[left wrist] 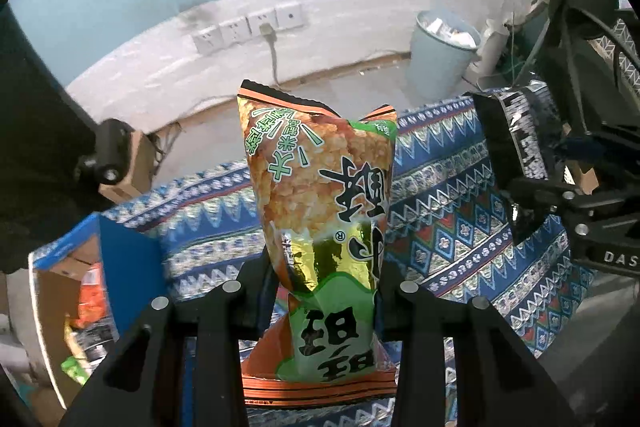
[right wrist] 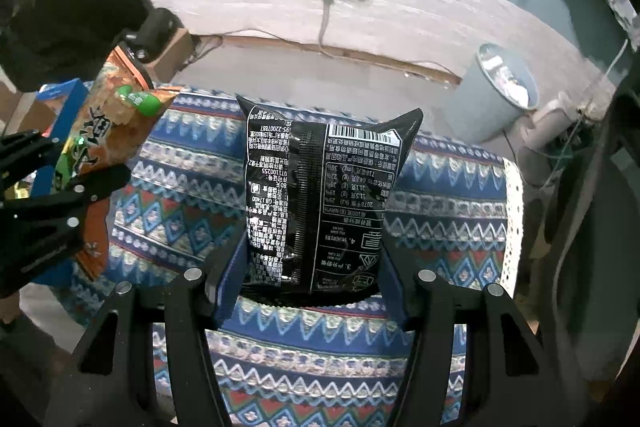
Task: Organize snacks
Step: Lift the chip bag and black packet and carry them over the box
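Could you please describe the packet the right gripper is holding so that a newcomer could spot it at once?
Start at the patterned cloth on the table. Above it, the right gripper holds a black packet upright. Unlike the orange and green packet in the left gripper, it is black with white print and a barcode.

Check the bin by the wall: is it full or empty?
Not empty. The pale bin on the floor holds white scraps that reach up near its rim; the right wrist view also shows scraps inside. How deep they go cannot be told.

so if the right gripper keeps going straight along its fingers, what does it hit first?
Beyond the black snack bag held by the right gripper, probably the patterned tablecloth, then open floor; depth is unclear.
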`<state>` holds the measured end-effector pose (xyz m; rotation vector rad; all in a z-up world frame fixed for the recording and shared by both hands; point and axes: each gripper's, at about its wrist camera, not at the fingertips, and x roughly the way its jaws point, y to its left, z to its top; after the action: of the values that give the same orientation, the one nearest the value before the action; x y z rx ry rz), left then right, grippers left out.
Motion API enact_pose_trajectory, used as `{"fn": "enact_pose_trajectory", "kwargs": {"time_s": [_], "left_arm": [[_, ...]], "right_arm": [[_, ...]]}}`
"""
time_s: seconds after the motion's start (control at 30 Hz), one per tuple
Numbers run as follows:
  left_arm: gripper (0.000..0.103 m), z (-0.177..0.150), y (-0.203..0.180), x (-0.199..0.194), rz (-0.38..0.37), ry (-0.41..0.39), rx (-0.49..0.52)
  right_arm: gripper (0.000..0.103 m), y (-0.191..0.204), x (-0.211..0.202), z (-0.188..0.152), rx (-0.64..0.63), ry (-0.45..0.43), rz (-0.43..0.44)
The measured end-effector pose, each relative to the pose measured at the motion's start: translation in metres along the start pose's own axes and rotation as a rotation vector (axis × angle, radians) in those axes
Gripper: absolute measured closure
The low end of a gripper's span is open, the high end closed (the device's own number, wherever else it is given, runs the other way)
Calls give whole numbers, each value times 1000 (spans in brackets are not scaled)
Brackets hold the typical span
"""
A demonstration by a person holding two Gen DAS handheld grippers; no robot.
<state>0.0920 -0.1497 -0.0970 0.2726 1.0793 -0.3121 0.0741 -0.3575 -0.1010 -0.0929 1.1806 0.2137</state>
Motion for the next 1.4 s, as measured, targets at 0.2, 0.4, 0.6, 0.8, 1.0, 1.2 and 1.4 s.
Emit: {"fn": "enact_pose_trajectory", "kwargs": {"time_s": [0.2,0.4,0.6,0.8,1.0,1.2,1.4], "left_arm": [[65,-15,24,-34,54,-69,-16],[65,-30,44,-60,111,-114,-13],[65,-45,72,-78,142,-128,-57],[65,-61,103,-95,174,-155,-104],[65,-77,133,-104,224,-163,-155],[65,-98,163,-109,252,-160,-203],[65,-117,195,-111,250,-144,-279]], "right_arm": [[44,28,-12,8,-44,-36,30],[44,63,-18,20,-97,-60,64],[44,98,-24,29,-156,-80,95],[44,135,-28,40,-211,-93,139],[44,173,-30,51,-265,-101,182],[44,209,-31,59,-309,-104,211],[44,249,-32,65,-353,-105,245]]}}
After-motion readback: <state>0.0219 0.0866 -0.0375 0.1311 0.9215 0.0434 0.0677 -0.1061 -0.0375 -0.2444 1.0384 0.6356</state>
